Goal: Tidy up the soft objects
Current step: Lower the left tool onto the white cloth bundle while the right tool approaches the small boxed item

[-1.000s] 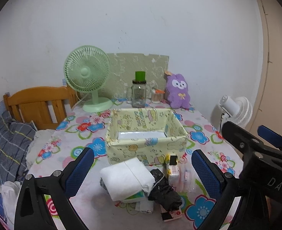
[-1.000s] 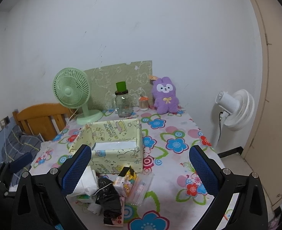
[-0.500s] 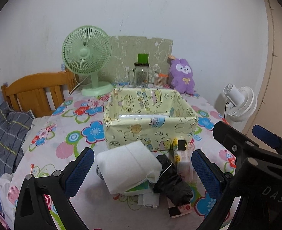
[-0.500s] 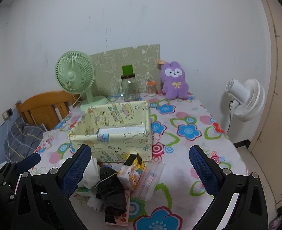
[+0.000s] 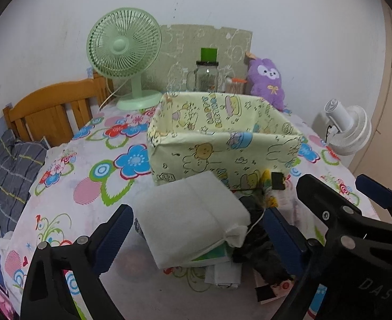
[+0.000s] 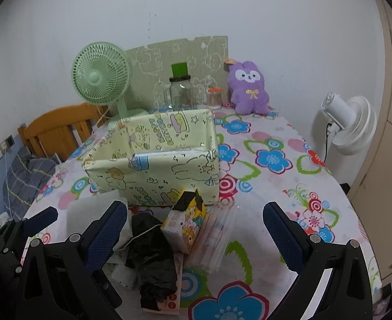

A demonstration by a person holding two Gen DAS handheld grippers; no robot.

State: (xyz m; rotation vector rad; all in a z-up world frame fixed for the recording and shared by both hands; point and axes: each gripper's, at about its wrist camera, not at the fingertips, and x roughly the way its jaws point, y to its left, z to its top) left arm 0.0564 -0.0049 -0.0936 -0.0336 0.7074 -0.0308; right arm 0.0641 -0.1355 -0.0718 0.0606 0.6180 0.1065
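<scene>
A pile of soft things lies in front of a yellow cartoon-print box [image 5: 222, 146] [image 6: 153, 165]: a white drawstring pouch [image 5: 190, 218] [image 6: 94, 213], a black crumpled bag [image 6: 150, 250] [image 5: 259, 240], a cartoon tissue pack [image 6: 185, 224] and a clear flat packet [image 6: 211, 240]. My left gripper [image 5: 198, 242] is open, its fingers either side of the white pouch, just above it. My right gripper [image 6: 193, 237] is open, over the tissue pack and black bag. Neither holds anything.
A green fan [image 5: 124, 50], a glass jar with green lid [image 5: 206, 74] and a purple plush [image 5: 267, 82] stand at the table's back edge. A wooden bed frame [image 5: 49, 112] is left, a white fan [image 6: 347, 125] right. The floral tablecloth [image 6: 270, 160] shows right of the box.
Both grippers have moved forward and down toward the pile in front of the box. Nothing has been taken hold of.
</scene>
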